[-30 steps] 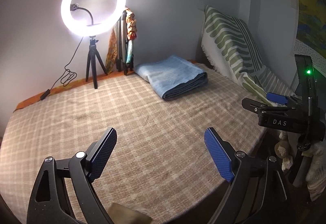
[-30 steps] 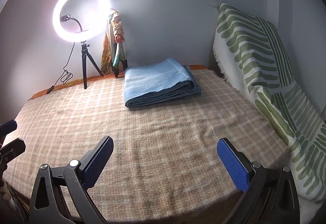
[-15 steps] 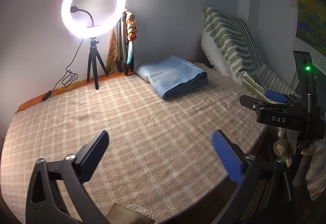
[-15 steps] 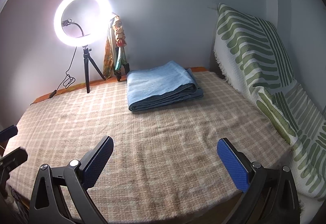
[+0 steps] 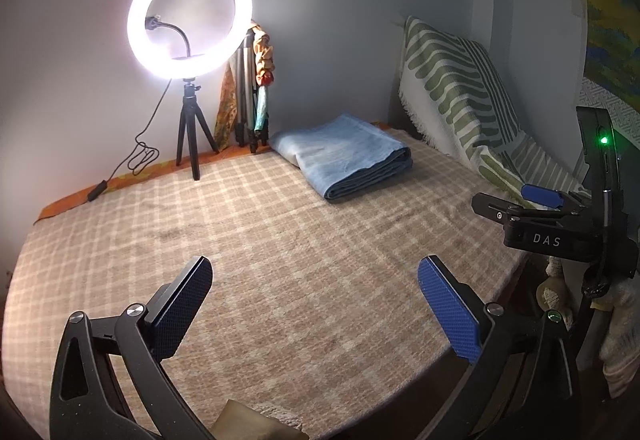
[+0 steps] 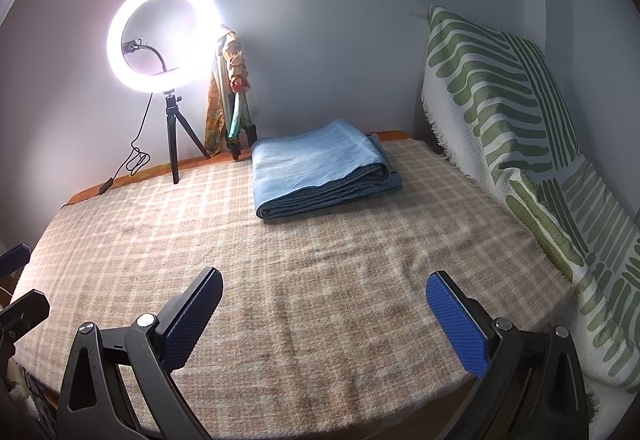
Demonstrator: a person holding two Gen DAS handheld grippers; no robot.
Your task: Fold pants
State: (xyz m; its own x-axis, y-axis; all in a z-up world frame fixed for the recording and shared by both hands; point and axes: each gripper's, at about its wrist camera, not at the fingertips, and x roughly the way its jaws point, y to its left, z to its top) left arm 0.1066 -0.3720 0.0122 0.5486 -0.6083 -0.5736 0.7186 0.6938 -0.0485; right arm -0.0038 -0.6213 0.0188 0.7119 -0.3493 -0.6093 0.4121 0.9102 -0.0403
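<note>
— Nearest us, what are the grippers doing?
— Left gripper (image 5: 314, 306) and right gripper (image 6: 324, 314) are hovering wide apart, gripping nothing, over the blanket (image 6: 340, 280).
— And the pants (image 6: 320, 170)?
— Lying folded at the far side; the fold is looking finished, so nothing but backing away remains.

The only lettering to read is "DAS", in pale capitals on the black body of the right gripper (image 5: 544, 200), which shows at the right edge of the left wrist view, just below its blue finger pad (image 5: 542, 196). Nothing else carries legible writing.
</note>
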